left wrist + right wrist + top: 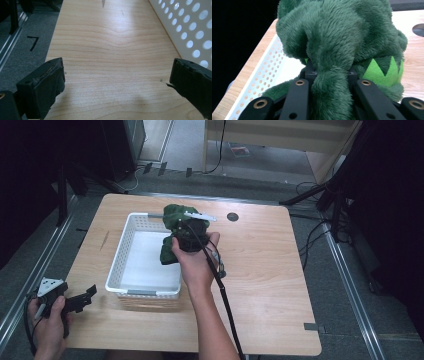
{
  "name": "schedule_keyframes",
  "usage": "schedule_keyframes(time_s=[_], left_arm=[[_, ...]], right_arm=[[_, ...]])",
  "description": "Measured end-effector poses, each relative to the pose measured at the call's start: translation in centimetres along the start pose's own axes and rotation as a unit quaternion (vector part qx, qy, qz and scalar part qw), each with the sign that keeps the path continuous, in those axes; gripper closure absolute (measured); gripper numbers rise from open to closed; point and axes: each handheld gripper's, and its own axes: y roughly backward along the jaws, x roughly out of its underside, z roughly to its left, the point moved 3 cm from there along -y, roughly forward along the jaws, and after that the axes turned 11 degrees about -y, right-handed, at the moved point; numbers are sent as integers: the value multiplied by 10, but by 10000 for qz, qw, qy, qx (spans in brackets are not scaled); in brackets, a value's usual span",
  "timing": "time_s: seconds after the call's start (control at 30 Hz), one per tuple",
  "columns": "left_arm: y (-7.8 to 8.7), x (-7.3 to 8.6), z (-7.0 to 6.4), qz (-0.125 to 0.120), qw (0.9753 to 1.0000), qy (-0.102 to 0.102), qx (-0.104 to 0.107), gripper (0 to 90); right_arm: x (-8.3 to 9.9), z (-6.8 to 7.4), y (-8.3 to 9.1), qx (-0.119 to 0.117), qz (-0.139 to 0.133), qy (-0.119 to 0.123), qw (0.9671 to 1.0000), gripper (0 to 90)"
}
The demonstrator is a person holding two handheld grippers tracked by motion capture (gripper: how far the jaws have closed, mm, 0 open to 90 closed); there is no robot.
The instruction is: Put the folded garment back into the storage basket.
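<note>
A dark green plush toy point(175, 222) with a light green zigzag trim point(382, 72) hangs over the right rim of a white perforated basket point(125, 245). My right gripper point(187, 232) is shut on the plush toy point(332, 50), with fur bunched between its jaws. Off the table's front left corner, my left gripper point(87, 295) stands open over bare wood, nothing between its fingers point(42, 87). The basket wall point(190, 30) lies to its right.
A wooden table point(260, 270) carries the basket, with a round cable hole point(232, 216) at the back. Grey floor, metal rails and cables surround it. A black cable point(225, 300) trails from the right gripper along the forearm.
</note>
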Motion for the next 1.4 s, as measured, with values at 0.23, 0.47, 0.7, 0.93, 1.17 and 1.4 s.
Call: schedule_keyframes(time_s=[0.23,0.47,0.7,0.93,1.17,1.4], left_arm=[[0,0,0,-2,10000,-1,18,7],[-1,0,-1,9,10000,-14,61,7],[-1,0,-1,13,10000,2,67,7],[-1,0,-1,14,10000,8,88,7],[-1,0,0,-6,9999,15,106,7],[-1,0,-1,2,9999,-2,125,7]], right_arm=[[3,13,-5,-71,52,50,9999,743],[6,26,-13,-162,108,82,9998,743],[9,44,-20,-265,171,152,9994,743],[17,56,-29,-323,232,195,9990,739],[27,66,-42,-341,295,266,9986,733],[36,71,-54,-301,364,276,9985,726]])
